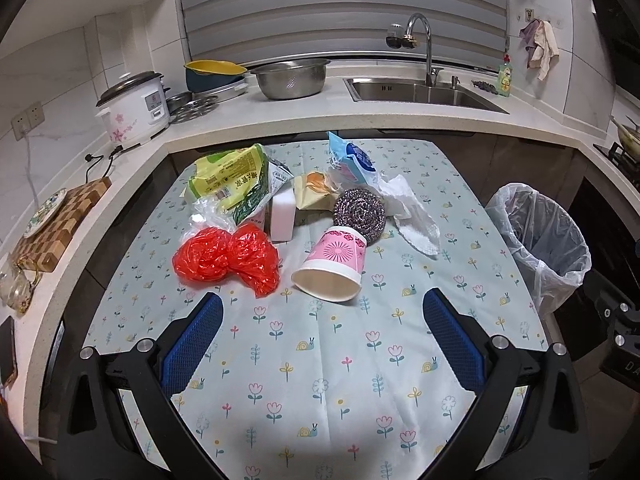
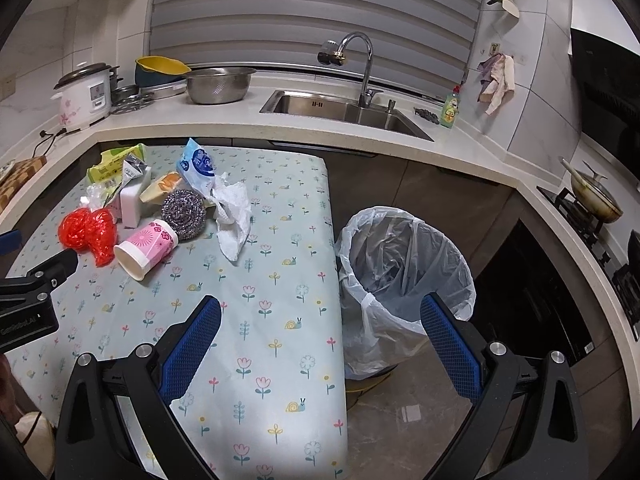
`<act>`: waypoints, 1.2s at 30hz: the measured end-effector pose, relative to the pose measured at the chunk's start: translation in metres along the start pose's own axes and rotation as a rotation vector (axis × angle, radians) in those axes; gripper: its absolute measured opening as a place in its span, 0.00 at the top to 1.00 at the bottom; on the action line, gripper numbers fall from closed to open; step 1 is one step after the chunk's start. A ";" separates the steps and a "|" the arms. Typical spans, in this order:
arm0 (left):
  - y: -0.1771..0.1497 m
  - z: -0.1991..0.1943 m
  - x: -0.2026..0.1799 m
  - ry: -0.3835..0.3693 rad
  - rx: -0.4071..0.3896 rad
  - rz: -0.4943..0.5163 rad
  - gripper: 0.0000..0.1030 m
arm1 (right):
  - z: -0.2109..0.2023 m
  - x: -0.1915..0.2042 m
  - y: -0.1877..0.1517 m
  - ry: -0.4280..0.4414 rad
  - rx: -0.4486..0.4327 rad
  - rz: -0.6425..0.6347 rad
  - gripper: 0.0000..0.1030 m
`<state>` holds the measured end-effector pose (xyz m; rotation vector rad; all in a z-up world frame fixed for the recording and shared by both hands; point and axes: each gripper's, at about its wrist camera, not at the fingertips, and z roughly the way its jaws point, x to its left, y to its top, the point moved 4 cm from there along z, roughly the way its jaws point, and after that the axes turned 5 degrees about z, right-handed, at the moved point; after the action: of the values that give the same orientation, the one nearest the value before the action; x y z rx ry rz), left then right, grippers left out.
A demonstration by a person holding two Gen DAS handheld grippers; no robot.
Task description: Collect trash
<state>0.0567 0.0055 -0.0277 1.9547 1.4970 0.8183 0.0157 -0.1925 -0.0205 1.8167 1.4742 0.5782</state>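
Note:
A heap of trash lies on the flowered tablecloth [image 1: 320, 360]: a tipped pink paper cup [image 1: 332, 266] [image 2: 146, 248], a red plastic bag [image 1: 226, 258] [image 2: 88, 234], a steel scourer [image 1: 359, 210] [image 2: 184, 212], a crumpled white wrapper [image 1: 414, 216] [image 2: 232, 216], a green-yellow packet [image 1: 230, 184], a white block [image 1: 283, 218] and a blue-white pouch [image 1: 352, 160] [image 2: 196, 164]. A bin lined with a clear bag [image 1: 540, 240] [image 2: 404, 272] stands right of the table. My left gripper [image 1: 322, 312] is open and empty, just short of the cup. My right gripper [image 2: 320, 316] is open and empty over the table's right edge.
An L-shaped counter [image 1: 280, 116] holds a rice cooker [image 1: 134, 110], a steel bowl [image 1: 290, 78], a sink [image 1: 420, 92] with a tap, and a wooden board [image 1: 60, 224]. A stove with a pan [image 2: 592, 200] is at the right. Tiled floor lies by the bin.

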 end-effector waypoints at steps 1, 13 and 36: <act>0.002 0.003 0.001 -0.006 -0.001 -0.001 0.07 | 0.004 0.001 0.002 -0.002 0.000 0.000 0.07; 0.009 0.067 0.072 0.038 0.067 -0.122 0.07 | 0.087 0.046 0.030 0.089 0.061 0.039 0.07; 0.005 0.181 0.157 0.024 0.201 -0.247 0.07 | 0.235 0.119 0.066 0.155 0.162 0.084 0.30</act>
<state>0.2254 0.1462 -0.1231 1.8523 1.8520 0.6061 0.2578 -0.1419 -0.1330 2.0055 1.5928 0.6710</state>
